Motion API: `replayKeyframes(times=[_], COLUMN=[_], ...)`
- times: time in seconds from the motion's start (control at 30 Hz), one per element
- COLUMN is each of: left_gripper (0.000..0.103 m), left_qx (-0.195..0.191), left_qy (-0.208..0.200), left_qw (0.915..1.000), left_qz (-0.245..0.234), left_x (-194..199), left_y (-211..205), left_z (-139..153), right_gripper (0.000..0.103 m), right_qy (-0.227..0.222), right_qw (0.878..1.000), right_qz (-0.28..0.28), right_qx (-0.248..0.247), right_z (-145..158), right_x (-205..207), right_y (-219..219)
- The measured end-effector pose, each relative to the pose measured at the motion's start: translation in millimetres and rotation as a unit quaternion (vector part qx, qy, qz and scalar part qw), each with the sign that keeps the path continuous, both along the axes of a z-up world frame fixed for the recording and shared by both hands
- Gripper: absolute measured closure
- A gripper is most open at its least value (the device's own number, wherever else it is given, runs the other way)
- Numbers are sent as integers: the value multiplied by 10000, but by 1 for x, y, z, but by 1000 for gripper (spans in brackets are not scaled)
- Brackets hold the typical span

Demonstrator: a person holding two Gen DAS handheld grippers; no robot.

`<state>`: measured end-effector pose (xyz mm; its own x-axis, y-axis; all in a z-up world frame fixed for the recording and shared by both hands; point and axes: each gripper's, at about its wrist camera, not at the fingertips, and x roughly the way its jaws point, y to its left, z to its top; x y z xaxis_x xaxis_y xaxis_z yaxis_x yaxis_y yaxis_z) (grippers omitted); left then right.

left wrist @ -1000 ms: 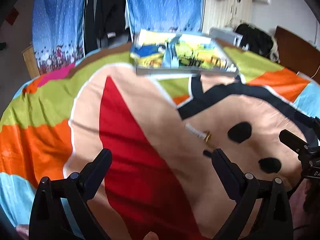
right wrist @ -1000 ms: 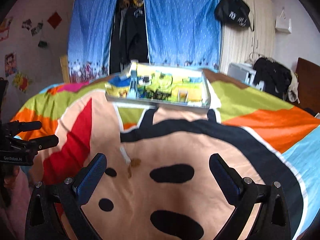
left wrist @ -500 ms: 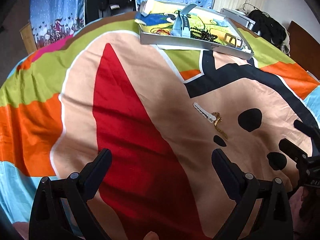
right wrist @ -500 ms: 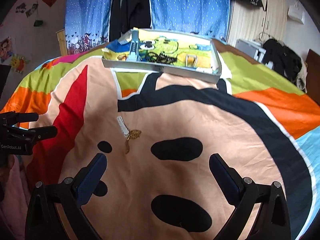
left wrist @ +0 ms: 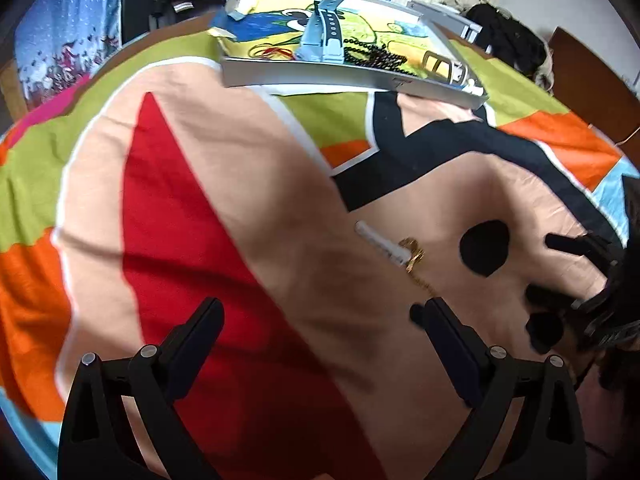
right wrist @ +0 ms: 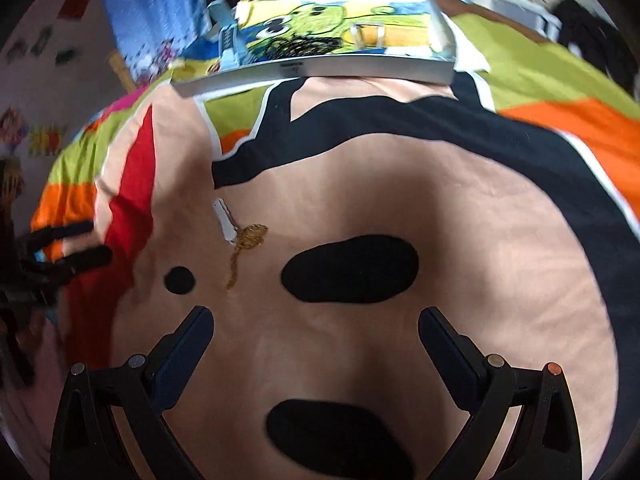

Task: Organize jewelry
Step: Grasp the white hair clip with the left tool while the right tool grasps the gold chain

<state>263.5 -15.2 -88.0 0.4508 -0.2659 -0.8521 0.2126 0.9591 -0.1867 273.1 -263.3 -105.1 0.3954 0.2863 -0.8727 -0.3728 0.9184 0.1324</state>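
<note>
Both cameras closer to gold chain (right wrist: 246, 246) | tray (right wrist: 320, 69) label unreadable (blurred)

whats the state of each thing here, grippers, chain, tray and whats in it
left hand-held gripper: open, empty
right hand-held gripper: open, empty
gold chain: loose on the bedspread, touching the white clip
white clip: flat on the bedspread
tray: on the bed, uncovered
blue watch: in the tray
black beads: in the tray
</note>
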Motion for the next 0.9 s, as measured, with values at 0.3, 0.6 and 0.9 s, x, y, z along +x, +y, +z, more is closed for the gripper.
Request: replayKeyframes(times=[0.3, 0.6, 0.9], left_gripper=[13, 44, 46], left_qx=[-629, -850, -682], left_qy=[28, 62, 406], left_qw=[9980, 9948, 9961], left_qz=[-40, -565, -391], left_x=[29, 46, 69], left_y=[-1, -21, -25], left_z=[-10, -24, -49], right_gripper=[0, 2, 2], right_qy=[-172, -186, -115], right_qw=[9970, 9934, 9919], right_qz=[747, 1113, 1119], right_qx=[-128, -214, -596], right_z=[-16, -33, -61], right_x=[5, 11, 26], right_y=[27, 49, 63])
